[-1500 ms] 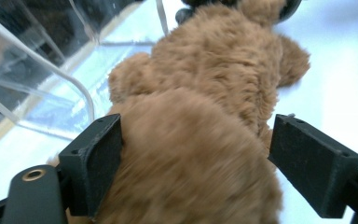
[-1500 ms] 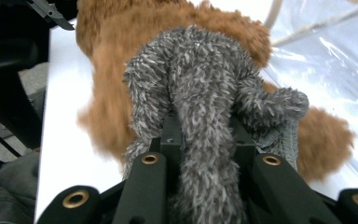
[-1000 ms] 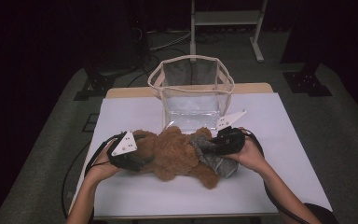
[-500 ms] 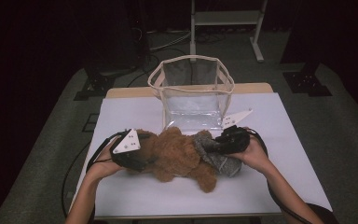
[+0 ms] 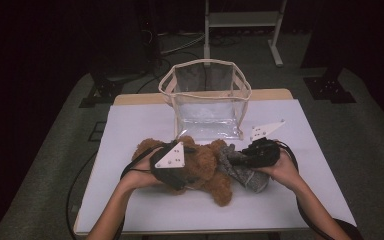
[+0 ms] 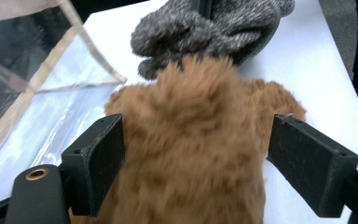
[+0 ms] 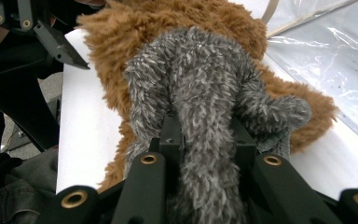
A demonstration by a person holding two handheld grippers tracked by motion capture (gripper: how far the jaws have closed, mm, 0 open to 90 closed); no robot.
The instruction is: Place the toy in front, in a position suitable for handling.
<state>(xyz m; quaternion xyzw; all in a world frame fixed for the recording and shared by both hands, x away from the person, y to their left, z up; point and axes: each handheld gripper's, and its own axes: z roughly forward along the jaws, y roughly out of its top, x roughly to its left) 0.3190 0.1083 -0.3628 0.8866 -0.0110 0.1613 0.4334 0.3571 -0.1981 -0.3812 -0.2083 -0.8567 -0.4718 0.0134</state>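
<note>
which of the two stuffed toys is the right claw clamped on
The grey plush toy. The right claw squeezes its body; the brown plush toy instead sits between the left claw's spread jaws.

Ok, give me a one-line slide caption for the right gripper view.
Right gripper clamps the grey plush toy lying against the brown plush toy on the white table.

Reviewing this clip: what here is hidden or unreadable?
- Left tool: in the left gripper view, blur on the brown plush toy hides any pad contact.
- Grey plush toy: in the right gripper view, its lower part is sunk between the right tool's jaws.
</note>
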